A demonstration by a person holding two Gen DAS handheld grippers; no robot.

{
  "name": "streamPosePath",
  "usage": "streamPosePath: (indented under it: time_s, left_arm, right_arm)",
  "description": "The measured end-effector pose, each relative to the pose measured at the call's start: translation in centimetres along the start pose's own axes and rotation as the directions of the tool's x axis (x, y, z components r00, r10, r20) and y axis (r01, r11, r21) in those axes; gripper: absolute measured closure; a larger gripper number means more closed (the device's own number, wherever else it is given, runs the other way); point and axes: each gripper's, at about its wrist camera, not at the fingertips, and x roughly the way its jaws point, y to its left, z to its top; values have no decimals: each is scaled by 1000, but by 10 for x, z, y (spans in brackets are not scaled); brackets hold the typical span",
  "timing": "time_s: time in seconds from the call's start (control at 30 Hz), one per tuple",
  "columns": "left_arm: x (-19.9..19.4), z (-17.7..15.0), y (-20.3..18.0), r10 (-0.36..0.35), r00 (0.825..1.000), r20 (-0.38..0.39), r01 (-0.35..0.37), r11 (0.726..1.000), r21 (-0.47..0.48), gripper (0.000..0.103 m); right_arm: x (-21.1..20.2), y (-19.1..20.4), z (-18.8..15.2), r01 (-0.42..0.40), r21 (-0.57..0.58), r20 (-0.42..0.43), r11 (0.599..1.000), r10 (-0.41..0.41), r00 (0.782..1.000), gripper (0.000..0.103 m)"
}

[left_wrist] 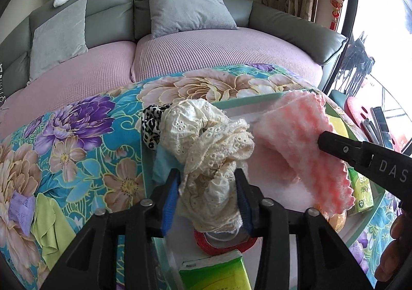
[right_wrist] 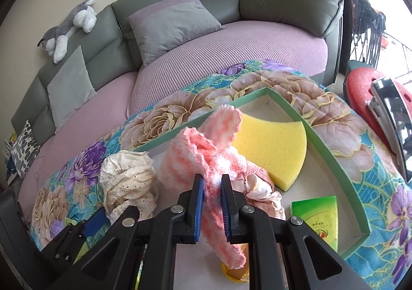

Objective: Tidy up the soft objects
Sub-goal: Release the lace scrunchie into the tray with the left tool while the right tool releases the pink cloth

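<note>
A cream lace cloth (left_wrist: pixel 206 140) lies bunched in the green-rimmed box (right_wrist: pixel 296 110), its lower end between the jaws of my left gripper (left_wrist: pixel 208 178). The jaws stand apart and the blue pads flank the cloth loosely. My right gripper (right_wrist: pixel 211 183) is shut on a pink-and-white fluffy towel (right_wrist: pixel 206 140), which hangs over the box's white floor. In the left wrist view the same towel (left_wrist: pixel 296 140) shows to the right of the lace cloth (right_wrist: pixel 126 182), with a black finger (left_wrist: pixel 334 146) of the right gripper on it.
In the box lie a yellow sponge (right_wrist: pixel 273 146), a green tissue pack (right_wrist: pixel 316 218), a red tape roll (left_wrist: pixel 224 243) and a pale floral cloth (right_wrist: pixel 260 189). A leopard-print cloth (left_wrist: pixel 152 125) and a lime cloth (left_wrist: pixel 49 223) lie on the floral quilt (left_wrist: pixel 77 135). Behind stands a sofa (left_wrist: pixel 180 53).
</note>
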Motion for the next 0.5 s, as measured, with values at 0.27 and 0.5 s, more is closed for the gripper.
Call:
streamPosePath:
  time_s: [0.27,0.5]
  left_arm:
    - [-21,8,7,1,1000,19,-1,1000,-15,38]
    - [-34,12,20,33,999,33,-32,998,-49,34]
  right_arm:
    - [-14,5,4,64,-42,30,997,-63,998,56]
    - [-25,6,7,117,-63,55,991,-114,992,42]
